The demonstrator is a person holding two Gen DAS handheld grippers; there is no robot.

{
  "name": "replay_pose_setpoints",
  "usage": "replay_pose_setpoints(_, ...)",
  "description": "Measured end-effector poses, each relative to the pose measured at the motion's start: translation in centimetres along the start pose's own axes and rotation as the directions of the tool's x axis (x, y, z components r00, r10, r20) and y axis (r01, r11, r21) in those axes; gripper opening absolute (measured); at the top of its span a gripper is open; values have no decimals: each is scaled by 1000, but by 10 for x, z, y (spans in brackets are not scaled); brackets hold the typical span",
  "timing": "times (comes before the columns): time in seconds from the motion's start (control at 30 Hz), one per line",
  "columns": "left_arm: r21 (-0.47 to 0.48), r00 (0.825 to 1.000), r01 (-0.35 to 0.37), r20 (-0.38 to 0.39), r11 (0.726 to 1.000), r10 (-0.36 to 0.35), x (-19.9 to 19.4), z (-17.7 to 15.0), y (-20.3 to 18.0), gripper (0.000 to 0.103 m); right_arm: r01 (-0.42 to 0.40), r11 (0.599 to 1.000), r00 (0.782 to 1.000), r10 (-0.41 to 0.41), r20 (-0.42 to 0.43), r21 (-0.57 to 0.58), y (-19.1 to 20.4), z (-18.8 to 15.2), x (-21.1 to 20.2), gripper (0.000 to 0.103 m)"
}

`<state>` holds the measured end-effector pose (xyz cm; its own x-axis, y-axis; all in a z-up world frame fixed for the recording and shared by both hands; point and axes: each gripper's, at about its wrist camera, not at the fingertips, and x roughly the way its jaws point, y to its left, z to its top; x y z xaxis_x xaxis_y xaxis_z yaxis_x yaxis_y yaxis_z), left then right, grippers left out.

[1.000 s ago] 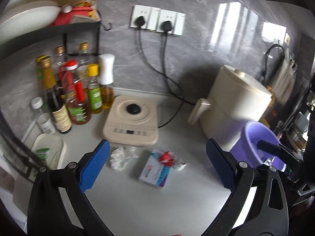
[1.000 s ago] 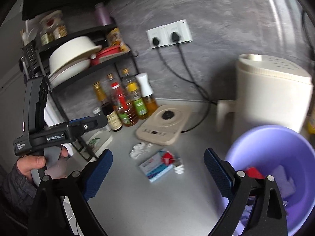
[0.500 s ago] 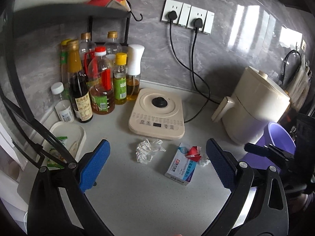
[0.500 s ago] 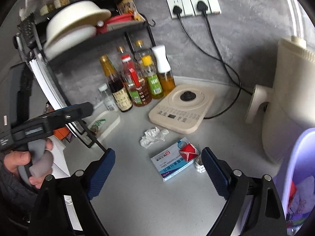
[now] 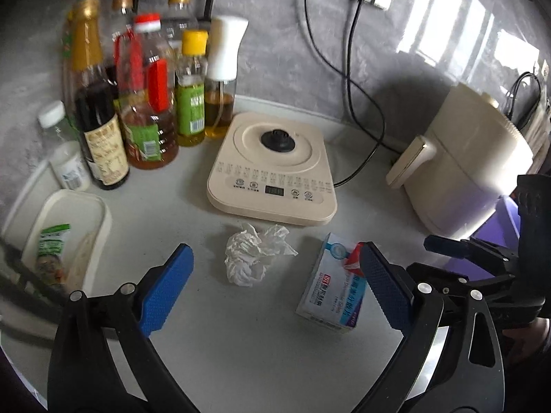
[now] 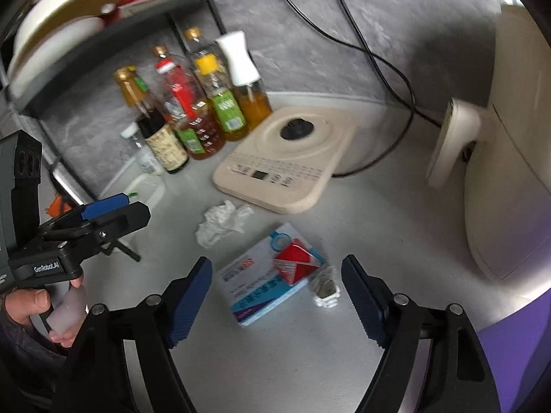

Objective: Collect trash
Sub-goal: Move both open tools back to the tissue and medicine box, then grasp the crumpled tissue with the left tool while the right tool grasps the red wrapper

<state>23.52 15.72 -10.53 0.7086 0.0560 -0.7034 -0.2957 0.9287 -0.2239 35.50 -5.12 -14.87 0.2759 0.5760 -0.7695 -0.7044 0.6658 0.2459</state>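
Right now the trash sits in a loose row on the pale countertop (image 5: 261,361), just in front of the induction cooker (image 5: 273,168): a crumpled white tissue (image 5: 253,256) on one side, a flat carton (image 6: 272,284) with a red wrapper (image 6: 296,265) lying on it, and a small foil-looking scrap (image 6: 325,287) touching the carton's far corner. The left gripper (image 5: 275,289) is spread wide and empty, with the tissue lying ahead of it, roughly centred in the gap but beyond the pads. The right gripper (image 6: 275,301) is also parted with nothing pressed between its pads, though its jaws have just been closing in somewhat; the carton lies ahead between them. The carton's long axis runs diagonally across the right gripper's line of sight, so I'd judge a grip across its short width needs the wrist turned a little. Each hand is nearer its own piece: left to tissue, right to carton. The purple bucket (image 6: 516,354) waits at the right gripper's outer side, beside the cream air fryer (image 6: 509,137)
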Motion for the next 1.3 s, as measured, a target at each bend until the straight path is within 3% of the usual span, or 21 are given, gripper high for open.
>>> replay_pose_setpoints(0.4, -19, 994, 0, -109, 1000, -2, 66, -7, 26, 85, 35, 999, 998, -35, -46, -4, -7, 3, 24, 71)
replay_pose_setpoints(0.57, -12, 990, -6, -143, 1000, 5, 87, -10, 32, 84, 52, 995, 995, -59, -78, -91, 5, 15, 37, 71)
replay_pose_setpoints(0.7, 6, 986, -32, -165, 999, 32, 101, -13, 33, 55, 60, 988, 990, -77, -119, -144, 12, 16, 51, 70)
replay_pose_setpoints(0.77, 33, 984, -36, -173, 999, 41, 104, -12, 31, 35, 64, 987, 986, -86, -146, -151, 10, 16, 58, 70)
replay_pose_setpoints(0.8, 30, 982, -29, -184, 999, 35, 105, -11, 31, 18, 66, 986, 984, -90, -157, -154, 9, 15, 60, 69)
replay_pose_setpoints(0.83, 19, 981, -23, -194, 1000, 26, 105, -10, 32, 15, 66, 985, 982, -92, -165, -157, 9, 14, 62, 67)
replay_pose_setpoints(1.1, -14, 988, -12, -156, 1000, 10, 79, -10, 36, 12, 62, 985, 980, -91, -176, -162, 6, 13, 67, 56)
replay_pose_setpoints(1.3, -24, 994, -16, -112, 1000, 13, 54, -7, 31, 12, 39, 984, 984, -69, -167, -173, 13, 15, 65, 26)
